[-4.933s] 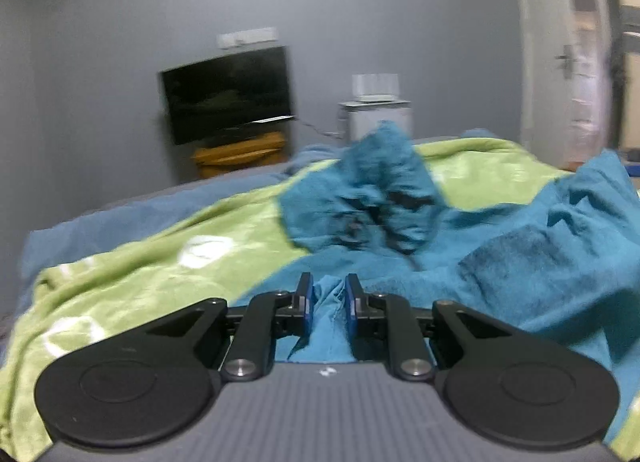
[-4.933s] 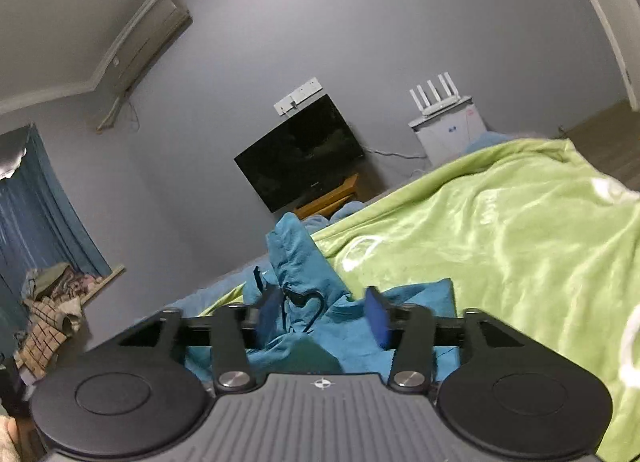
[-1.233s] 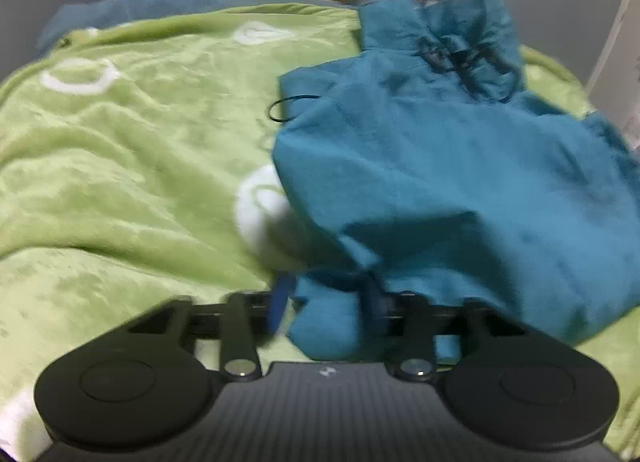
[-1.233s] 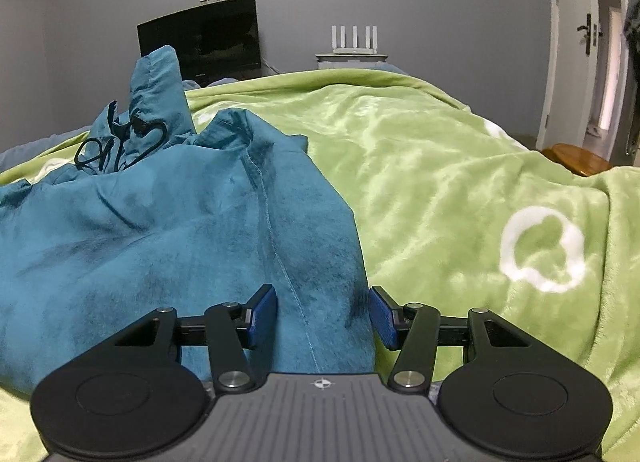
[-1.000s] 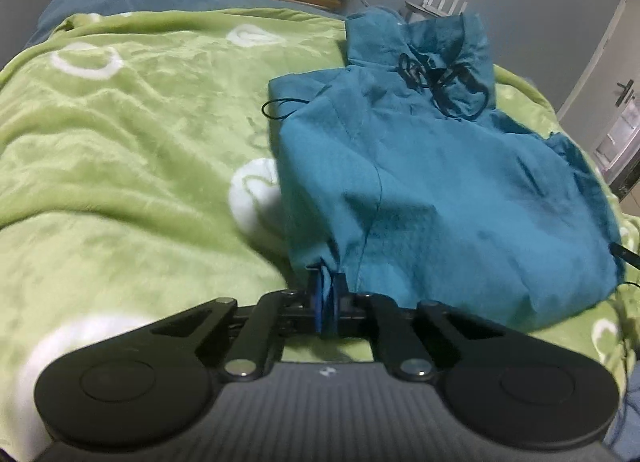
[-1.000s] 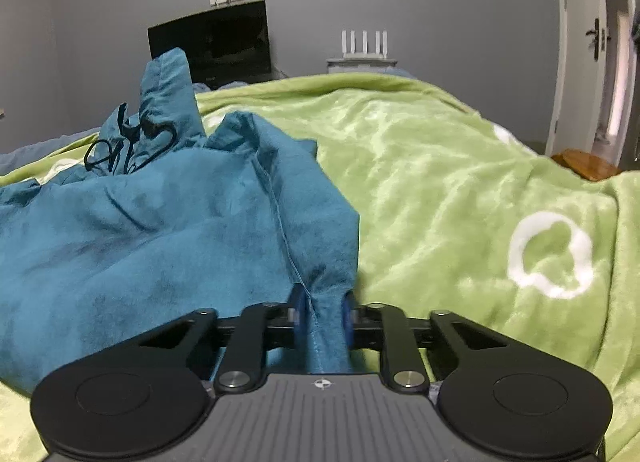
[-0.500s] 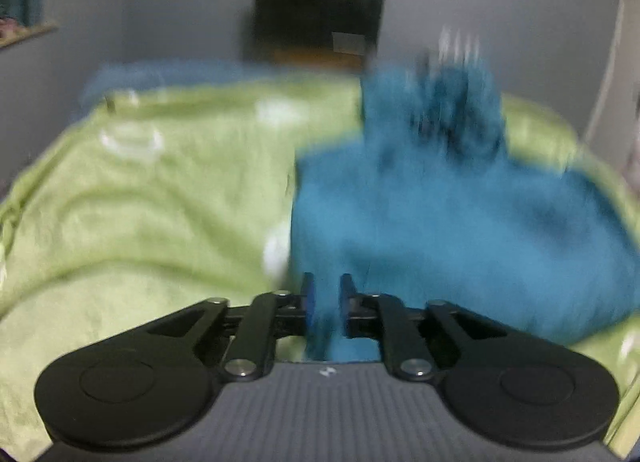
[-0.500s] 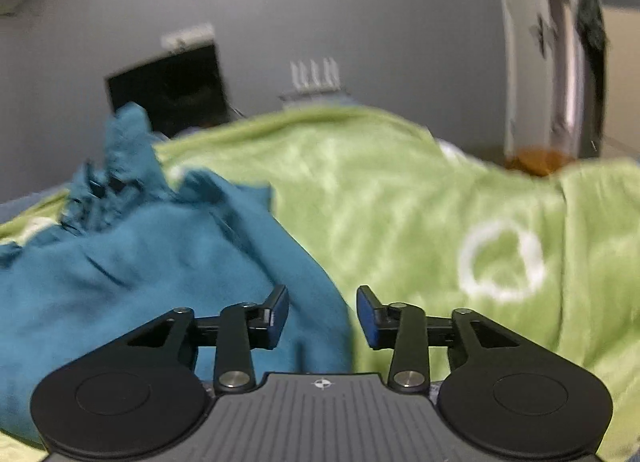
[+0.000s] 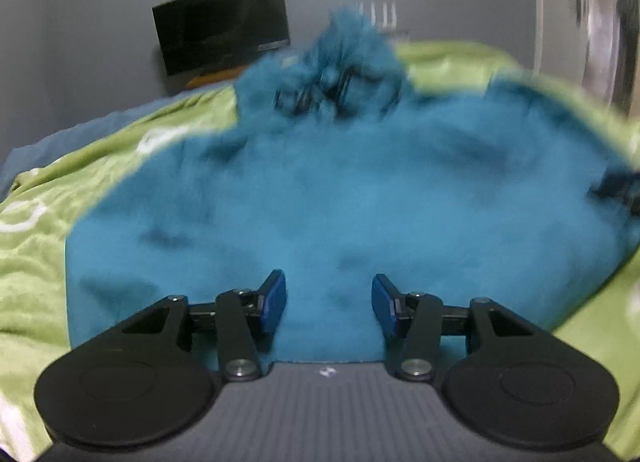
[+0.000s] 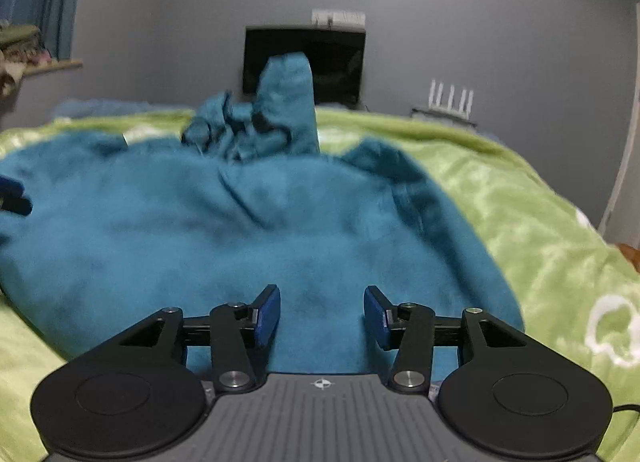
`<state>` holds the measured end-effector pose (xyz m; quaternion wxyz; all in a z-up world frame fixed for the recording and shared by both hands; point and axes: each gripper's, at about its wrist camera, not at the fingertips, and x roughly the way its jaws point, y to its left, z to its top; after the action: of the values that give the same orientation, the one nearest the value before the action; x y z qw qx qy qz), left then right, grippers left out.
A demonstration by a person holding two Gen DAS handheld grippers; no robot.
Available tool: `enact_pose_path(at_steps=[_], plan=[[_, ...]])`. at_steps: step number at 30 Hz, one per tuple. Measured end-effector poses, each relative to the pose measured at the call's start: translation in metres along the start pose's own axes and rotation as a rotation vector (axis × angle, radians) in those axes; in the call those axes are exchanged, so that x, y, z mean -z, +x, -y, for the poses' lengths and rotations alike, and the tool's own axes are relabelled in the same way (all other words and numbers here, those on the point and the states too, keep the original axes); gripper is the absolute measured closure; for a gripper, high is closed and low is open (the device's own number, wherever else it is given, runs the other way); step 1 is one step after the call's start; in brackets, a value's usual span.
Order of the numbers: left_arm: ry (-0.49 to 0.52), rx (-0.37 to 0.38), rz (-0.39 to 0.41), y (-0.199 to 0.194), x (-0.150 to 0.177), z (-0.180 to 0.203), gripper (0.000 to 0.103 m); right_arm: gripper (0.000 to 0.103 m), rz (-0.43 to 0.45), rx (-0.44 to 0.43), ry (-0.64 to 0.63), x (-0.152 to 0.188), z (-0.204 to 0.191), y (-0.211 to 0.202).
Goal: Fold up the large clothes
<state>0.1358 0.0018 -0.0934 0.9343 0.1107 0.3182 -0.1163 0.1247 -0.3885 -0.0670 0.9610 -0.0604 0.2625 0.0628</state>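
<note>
Both grippers' fingers (image 9: 276, 300) just parted, releasing teal garment (image 10: 248, 230), green blanket (image 10: 540, 214), grey wall (image 10: 460, 22)

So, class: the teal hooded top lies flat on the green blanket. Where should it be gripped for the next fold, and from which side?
Probably the near hem of the teal hooded top, one gripper toward each bottom corner, coming in low from the near side. The hem is a free edge facing both open grippers, while the bunched hood lies at the far end.

Bedroom: blanketed bed (image 10: 540, 198), television (image 10: 340, 58)
</note>
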Motion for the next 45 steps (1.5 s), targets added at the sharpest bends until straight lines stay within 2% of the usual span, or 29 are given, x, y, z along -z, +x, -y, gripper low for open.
enact_pose_path(at_steps=[2, 5, 8, 10, 12, 15, 18, 23, 26, 29, 31, 34, 39, 42, 45], plan=[[-0.028, -0.038, -0.022, 0.005, 0.011, -0.012, 0.056, 0.053, -0.029, 0.055, 0.055, 0.005, 0.014, 0.009], [-0.23, -0.065, -0.032, 0.001, 0.012, -0.048, 0.056, 0.055, -0.043, 0.189, 0.182, 0.007, 0.043, 0.016], [-0.347, -0.102, -0.049, -0.001, 0.017, -0.071, 0.056, 0.054, -0.04, 0.205, 0.249, 0.01, 0.059, 0.012], [-0.358, -0.124, -0.044, -0.007, 0.019, -0.074, 0.056, 0.053, -0.034, 0.2, 0.283, 0.011, 0.062, 0.005], [-0.345, -0.133, -0.026, -0.017, 0.018, -0.072, 0.056, 0.047, -0.024, 0.178, 0.332, 0.01, 0.064, -0.005], [-0.374, -0.062, 0.0, -0.034, 0.021, -0.07, 0.044, 0.04, -0.018, 0.106, 0.389, 0.006, 0.064, -0.02], [-0.423, -0.007, 0.004, -0.054, 0.025, -0.072, 0.044, 0.036, -0.045, 0.046, 0.467, 0.003, 0.064, -0.035], [-0.465, 0.094, -0.047, -0.071, 0.032, -0.064, 0.04, 0.033, -0.128, -0.052, 0.583, 0.016, 0.054, -0.051], [-0.422, 0.112, -0.079, -0.071, 0.038, -0.051, 0.03, 0.033, -0.179, -0.092, 0.602, 0.027, 0.044, -0.057], [-0.366, 0.109, -0.131, -0.06, 0.04, -0.038, 0.026, 0.033, -0.202, -0.098, 0.593, 0.031, 0.037, -0.052], [-0.356, 0.124, -0.154, -0.052, 0.041, -0.035, 0.012, 0.031, -0.202, -0.101, 0.59, 0.032, 0.036, -0.048], [-0.378, 0.172, -0.15, -0.046, 0.042, -0.037, 0.001, 0.03, -0.207, -0.125, 0.628, 0.038, 0.042, -0.039], [-0.497, 0.216, -0.136, -0.037, 0.041, -0.051, 0.001, 0.027, -0.162, -0.174, 0.755, 0.044, 0.058, -0.024], [-0.656, 0.24, -0.07, -0.032, 0.041, -0.07, 0.001, 0.024, -0.135, -0.171, 0.788, 0.043, 0.064, -0.013], [-0.799, 0.22, -0.015, -0.022, 0.043, -0.084, 0.001, 0.024, -0.085, -0.151, 0.819, 0.043, 0.069, -0.007]])
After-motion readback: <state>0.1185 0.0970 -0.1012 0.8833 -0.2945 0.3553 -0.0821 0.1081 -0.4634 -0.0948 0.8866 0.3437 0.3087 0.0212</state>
